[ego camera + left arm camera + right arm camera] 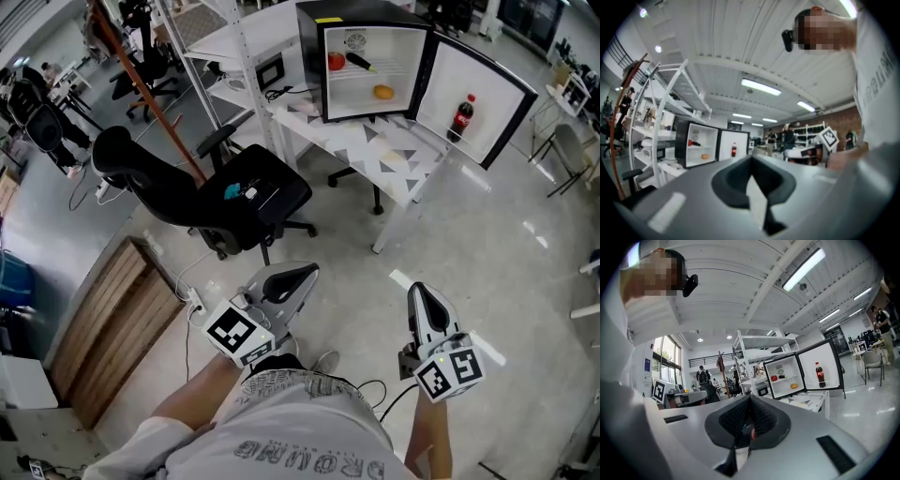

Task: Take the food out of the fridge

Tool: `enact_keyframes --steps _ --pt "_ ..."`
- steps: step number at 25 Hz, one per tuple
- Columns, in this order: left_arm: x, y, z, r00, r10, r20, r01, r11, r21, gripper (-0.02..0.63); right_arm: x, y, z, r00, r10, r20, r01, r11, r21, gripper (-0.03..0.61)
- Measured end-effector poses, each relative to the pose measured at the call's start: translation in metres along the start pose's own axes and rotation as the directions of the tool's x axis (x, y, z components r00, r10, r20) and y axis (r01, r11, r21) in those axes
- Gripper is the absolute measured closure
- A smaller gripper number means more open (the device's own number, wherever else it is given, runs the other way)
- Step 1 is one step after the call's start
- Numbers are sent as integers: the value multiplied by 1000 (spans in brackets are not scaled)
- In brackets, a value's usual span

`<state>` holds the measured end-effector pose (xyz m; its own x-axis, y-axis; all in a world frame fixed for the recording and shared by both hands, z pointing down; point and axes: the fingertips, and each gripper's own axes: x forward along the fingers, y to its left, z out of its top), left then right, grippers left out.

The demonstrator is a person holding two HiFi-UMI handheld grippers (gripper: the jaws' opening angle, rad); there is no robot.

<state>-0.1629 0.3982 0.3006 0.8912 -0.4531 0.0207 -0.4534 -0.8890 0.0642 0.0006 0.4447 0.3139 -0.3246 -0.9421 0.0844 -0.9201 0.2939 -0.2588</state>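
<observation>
A small black fridge stands open on a white table, far ahead of both grippers. Its shelves hold a red apple, a dark long item and an orange. A cola bottle stands in the open door. My left gripper and right gripper are held low over the floor, level, both shut and empty. In the left gripper view the fridge is small, left of the shut left gripper. The right gripper view has the fridge above the shut right gripper.
A black office chair stands between me and the table's left end. A white shelving rack rises left of the fridge. A wooden panel and a power strip lie on the floor at the left. People stand far off.
</observation>
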Motion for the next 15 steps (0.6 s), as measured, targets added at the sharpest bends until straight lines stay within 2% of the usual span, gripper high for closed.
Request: enact_keyframes --steps 15 --pt "27 -4 1 1000 -15 5 15 1000 22 607 -3 -28 4 1000 -5 19 5 1000 -5 586"
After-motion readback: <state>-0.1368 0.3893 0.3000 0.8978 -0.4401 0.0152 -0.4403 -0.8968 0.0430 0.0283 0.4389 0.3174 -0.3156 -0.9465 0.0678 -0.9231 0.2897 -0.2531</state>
